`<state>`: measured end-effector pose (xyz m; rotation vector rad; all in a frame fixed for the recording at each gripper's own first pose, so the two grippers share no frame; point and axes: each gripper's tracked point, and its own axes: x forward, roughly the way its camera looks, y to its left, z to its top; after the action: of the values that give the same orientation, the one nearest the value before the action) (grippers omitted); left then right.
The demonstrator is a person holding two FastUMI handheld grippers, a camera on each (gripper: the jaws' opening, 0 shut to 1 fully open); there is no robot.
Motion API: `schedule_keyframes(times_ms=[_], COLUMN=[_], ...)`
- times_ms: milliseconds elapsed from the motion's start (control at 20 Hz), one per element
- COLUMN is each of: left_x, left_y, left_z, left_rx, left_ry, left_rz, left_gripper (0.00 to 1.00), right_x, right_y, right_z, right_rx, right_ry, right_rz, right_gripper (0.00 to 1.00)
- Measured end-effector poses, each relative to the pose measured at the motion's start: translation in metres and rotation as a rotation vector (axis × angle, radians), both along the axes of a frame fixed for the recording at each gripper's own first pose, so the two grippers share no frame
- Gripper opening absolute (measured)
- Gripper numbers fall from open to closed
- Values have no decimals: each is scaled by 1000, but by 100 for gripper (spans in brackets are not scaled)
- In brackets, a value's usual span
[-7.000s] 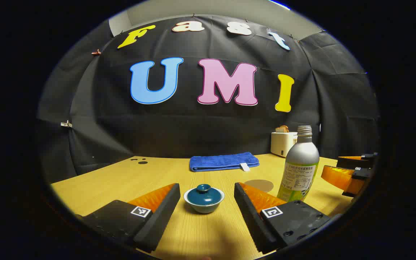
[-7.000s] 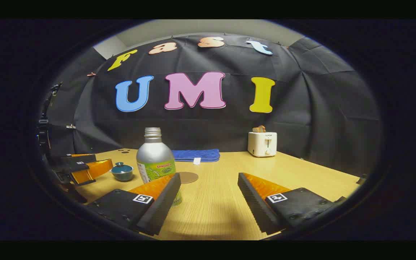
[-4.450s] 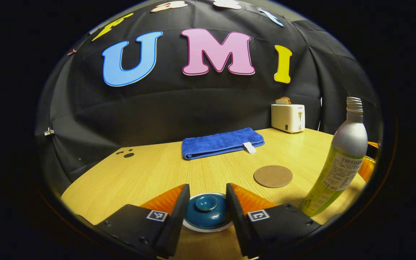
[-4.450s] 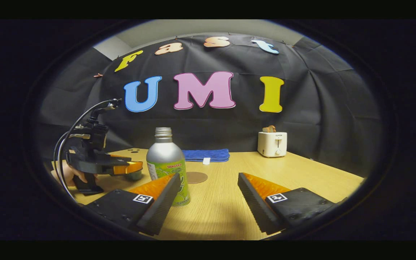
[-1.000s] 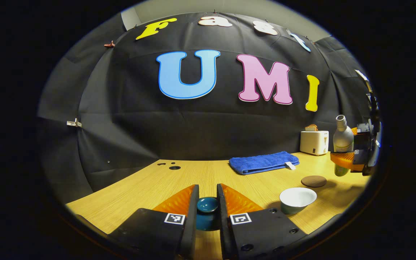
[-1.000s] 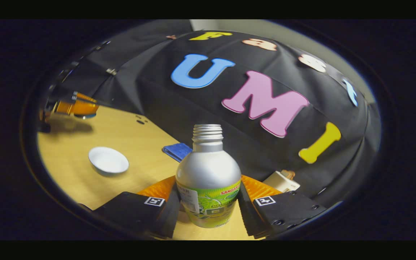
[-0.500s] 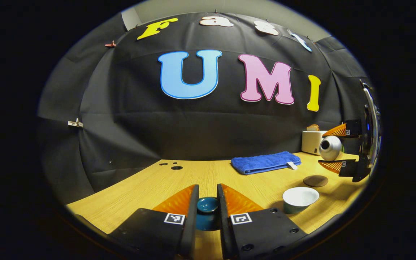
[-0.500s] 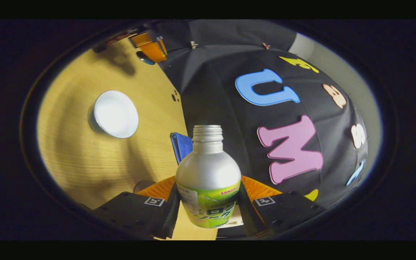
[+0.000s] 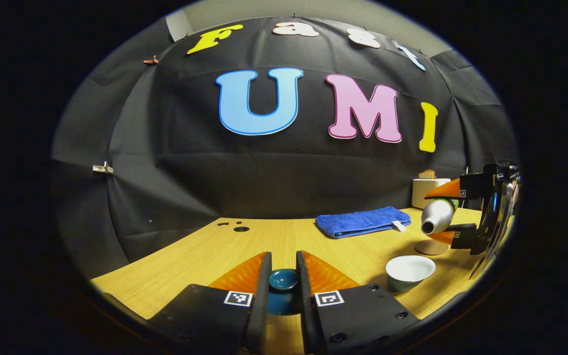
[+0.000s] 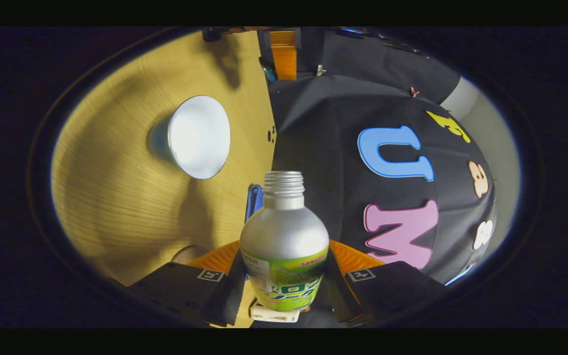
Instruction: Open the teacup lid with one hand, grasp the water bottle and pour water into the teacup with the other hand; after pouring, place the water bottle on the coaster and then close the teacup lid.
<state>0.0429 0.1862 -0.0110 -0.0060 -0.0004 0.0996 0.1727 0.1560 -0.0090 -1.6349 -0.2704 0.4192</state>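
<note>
Teal glaze marks the teacup lid [image 9: 283, 288], which the left gripper [image 9: 282, 291] clamps by its knob, both fingers pressed against it, low over the near part of the wooden table [image 9: 225, 249] in the left gripper view; whether the lid touches the wood cannot be told. Off to the right on the same table stands the teacup [image 9: 409, 272], uncovered, its white inside showing, near the table's right edge. Just behind the cup and above the table, the right gripper [image 9: 442, 212] holds the water bottle [image 9: 437, 215] tipped over on its side, the open mouth pointing down and left toward the cup but apart from it. A round coaster [image 9: 430, 246] lies on the table under the bottle, partly hidden by it. A folded blue towel [image 9: 362, 222] rests along the table's far edge, and a white toaster [image 9: 424, 191] sits toward the far right corner behind the bottle. In the right gripper view the right gripper [image 10: 284, 286] grips the silver and green bottle [image 10: 284, 246] around its body, a finger pressed on each side, its uncapped threaded neck pointing away from the camera. The teacup [image 10: 199, 136] appears there on the table [image 10: 116, 187], off to one side of the neck, not in line with it.
</note>
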Motion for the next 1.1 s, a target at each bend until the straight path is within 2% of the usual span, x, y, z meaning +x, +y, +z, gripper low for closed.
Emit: schedule_keyframes(times_ms=[500,1100], left_x=[0,0], left_y=[0,0], left_z=[1,1], left_rx=[1,1], left_ry=[0,1], left_rz=[-3,-4], left_gripper=[32,32], right_x=[-8,1], right_y=[16,26], right_z=[-2,-1], right_rx=[-175,-323], right_ry=[-102,-181], right_rz=[120,169], right_gripper=[75,74])
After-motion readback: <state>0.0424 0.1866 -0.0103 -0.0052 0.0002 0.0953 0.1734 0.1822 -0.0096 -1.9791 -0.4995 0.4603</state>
